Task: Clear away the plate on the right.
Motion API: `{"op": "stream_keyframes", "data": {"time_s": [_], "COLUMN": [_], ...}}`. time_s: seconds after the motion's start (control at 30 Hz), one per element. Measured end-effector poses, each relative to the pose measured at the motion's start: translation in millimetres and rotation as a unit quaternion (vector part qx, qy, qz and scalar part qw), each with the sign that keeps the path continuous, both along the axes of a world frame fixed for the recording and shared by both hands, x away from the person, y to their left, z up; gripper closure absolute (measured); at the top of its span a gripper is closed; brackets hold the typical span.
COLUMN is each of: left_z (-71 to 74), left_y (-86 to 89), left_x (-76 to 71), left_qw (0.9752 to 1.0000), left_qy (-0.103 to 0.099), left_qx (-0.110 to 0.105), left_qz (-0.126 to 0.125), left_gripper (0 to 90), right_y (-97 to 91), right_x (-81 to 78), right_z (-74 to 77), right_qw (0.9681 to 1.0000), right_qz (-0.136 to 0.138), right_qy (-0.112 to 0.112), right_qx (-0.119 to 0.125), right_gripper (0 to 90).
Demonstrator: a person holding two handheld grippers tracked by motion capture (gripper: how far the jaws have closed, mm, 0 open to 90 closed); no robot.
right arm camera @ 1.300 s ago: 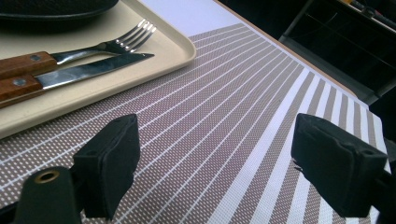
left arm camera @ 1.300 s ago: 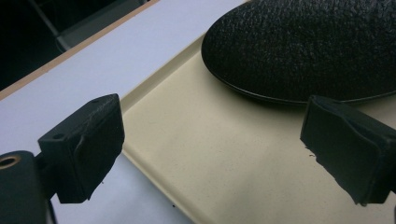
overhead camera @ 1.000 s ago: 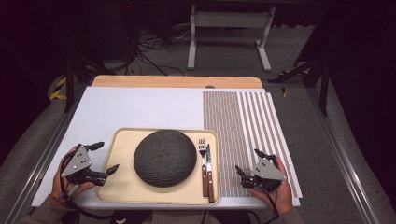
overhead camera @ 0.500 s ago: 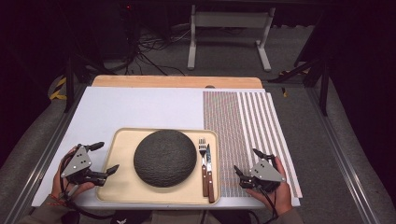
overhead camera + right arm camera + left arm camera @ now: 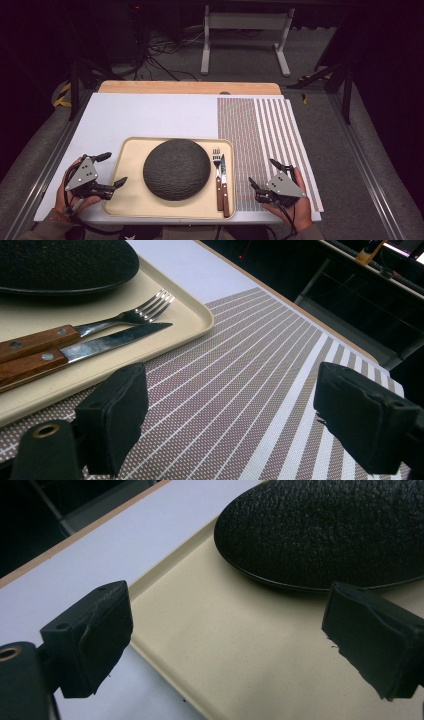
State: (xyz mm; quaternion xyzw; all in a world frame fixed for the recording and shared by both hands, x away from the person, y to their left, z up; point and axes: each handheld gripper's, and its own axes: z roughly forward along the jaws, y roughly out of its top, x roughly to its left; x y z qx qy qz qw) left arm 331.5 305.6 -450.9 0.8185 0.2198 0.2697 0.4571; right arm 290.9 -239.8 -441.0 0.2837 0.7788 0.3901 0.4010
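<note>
Resting low at the tabletop's (image 5: 150, 115) near edge, your left hand (image 5: 70, 192) holds the left gripper (image 5: 111, 170) angled toward the beige tray (image 5: 130, 160), its fingers (image 5: 95, 635) spread wide and holding nothing, one over the tray's left rim. On the tray sits a dark domed plate (image 5: 176, 169), with a fork (image 5: 217, 172) and knife (image 5: 224, 182) side by side to its right. Your right hand (image 5: 295, 200) sets the right gripper (image 5: 265, 174) over the striped placemat (image 5: 260, 130), fingers (image 5: 117, 415) likewise released.
</note>
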Motion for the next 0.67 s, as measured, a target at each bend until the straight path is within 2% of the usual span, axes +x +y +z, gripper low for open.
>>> {"op": "stream_keyframes", "data": {"time_s": [0.67], "left_z": [-0.4], "left_y": [-1.1], "left_x": [2.0], "left_qw": [1.0], "left_qy": [0.004], "left_qx": [-0.001], "left_qz": [0.003], "left_gripper": [7.1], "right_y": [1.6], "right_x": [1.5], "right_z": [-1.3], "right_qw": [1.0], "right_qz": [0.0], "right_qy": [0.003], "right_qx": [-0.004], "right_gripper": [15.0]}}
